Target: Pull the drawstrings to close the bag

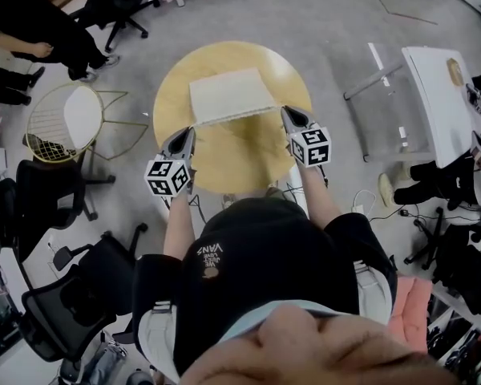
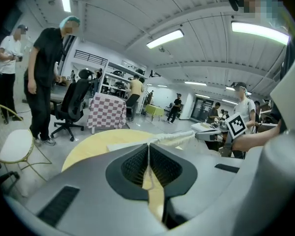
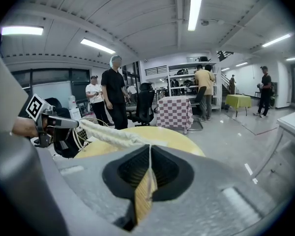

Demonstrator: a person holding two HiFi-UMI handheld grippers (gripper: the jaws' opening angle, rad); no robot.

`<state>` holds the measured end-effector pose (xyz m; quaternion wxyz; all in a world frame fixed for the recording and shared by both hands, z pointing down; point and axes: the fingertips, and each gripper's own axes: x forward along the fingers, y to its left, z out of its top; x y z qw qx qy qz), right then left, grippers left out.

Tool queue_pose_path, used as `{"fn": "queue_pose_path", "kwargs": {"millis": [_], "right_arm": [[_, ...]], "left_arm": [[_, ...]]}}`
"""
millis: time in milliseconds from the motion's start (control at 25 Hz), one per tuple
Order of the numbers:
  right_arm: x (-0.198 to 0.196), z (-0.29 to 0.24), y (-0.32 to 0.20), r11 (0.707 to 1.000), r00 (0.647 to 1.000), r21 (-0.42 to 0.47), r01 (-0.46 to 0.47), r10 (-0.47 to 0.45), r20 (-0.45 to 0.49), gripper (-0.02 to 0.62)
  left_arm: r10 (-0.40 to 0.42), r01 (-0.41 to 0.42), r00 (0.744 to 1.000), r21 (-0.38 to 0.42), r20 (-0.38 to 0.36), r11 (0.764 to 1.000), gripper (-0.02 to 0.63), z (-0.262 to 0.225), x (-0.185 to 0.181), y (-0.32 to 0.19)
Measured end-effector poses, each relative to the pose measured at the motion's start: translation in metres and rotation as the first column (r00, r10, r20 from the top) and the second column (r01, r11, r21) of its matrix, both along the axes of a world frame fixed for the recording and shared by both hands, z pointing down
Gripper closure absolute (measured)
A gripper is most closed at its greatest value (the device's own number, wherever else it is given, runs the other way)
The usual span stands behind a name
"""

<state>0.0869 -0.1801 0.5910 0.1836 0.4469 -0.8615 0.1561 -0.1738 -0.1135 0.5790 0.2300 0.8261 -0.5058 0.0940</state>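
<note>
A cream cloth bag (image 1: 228,95) lies flat on the round yellow table (image 1: 224,163). Its near edge is bunched into a tight gathered rope (image 2: 174,138) stretched between the two grippers. My left gripper (image 1: 189,131) is at the bag's near left corner, shut on a thin pale drawstring (image 2: 148,151) that runs between its pads. At the near right corner, my right gripper (image 1: 289,115) is shut on the other drawstring (image 3: 150,154). The gathered edge (image 3: 108,134) leads from the right jaws across to the left gripper (image 3: 64,122).
A wire chair with a white seat (image 1: 64,119) stands left of the table, with black office chairs (image 1: 64,191) nearer. A white table (image 1: 437,95) is at the right. Several people stand around a checkered table (image 2: 107,112) beyond.
</note>
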Motion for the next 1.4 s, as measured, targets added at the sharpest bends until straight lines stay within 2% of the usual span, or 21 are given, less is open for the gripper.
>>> {"fn": "queue_pose_path", "kwargs": {"millis": [720, 1400], "right_arm": [[0.018, 0.001, -0.002, 0.999, 0.999, -0.025, -0.041, 0.042, 0.008, 0.592], [0.031, 0.011, -0.007, 0.995, 0.997, -0.062, -0.081, 0.080, -0.006, 0.592]], "left_arm": [[-0.092, 0.089, 0.994, -0.048, -0.059, 0.995, 0.592, 0.003, -0.017, 0.005], [-0.131, 0.125, 0.989, -0.081, -0.074, 0.989, 0.592, 0.007, -0.033, 0.008]]}}
